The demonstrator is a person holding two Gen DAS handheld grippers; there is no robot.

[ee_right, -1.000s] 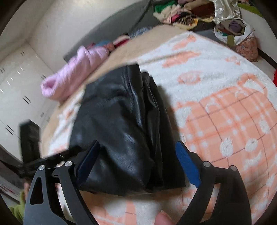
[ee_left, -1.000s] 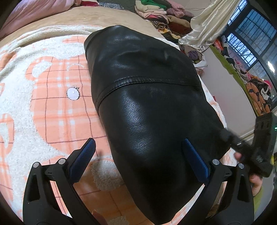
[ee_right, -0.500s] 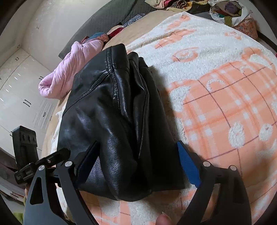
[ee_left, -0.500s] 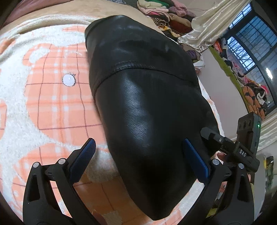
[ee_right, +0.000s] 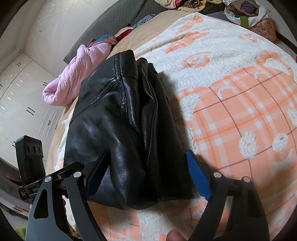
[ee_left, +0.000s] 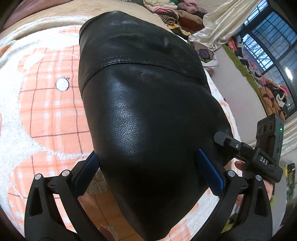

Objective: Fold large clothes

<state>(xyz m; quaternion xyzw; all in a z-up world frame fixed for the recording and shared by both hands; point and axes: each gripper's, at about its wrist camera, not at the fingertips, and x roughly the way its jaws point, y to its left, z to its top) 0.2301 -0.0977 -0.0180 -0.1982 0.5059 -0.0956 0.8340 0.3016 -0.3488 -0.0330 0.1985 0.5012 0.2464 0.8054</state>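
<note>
- Black leather jacket (ee_left: 144, 115), folded into a thick bundle, lying on orange-and-white plaid fleece blanket (ee_left: 42, 111) spread over the bed.
- Stitched seam across the upper panel; stacked folded edges showing along one side in right wrist view (ee_right: 148, 115).
- Left gripper (ee_left: 148, 176) — jaws spread wide, straddling near end of bundle; blue pads beside the leather, contact unclear.
- Right gripper (ee_right: 146, 178) — jaws apart, just been closing, jacket's end between them, right pad clear of the leather.
- Pink quilted garment (ee_right: 78, 77) beyond the jacket; piled clothes (ee_left: 167, 11) at far edge.
</note>
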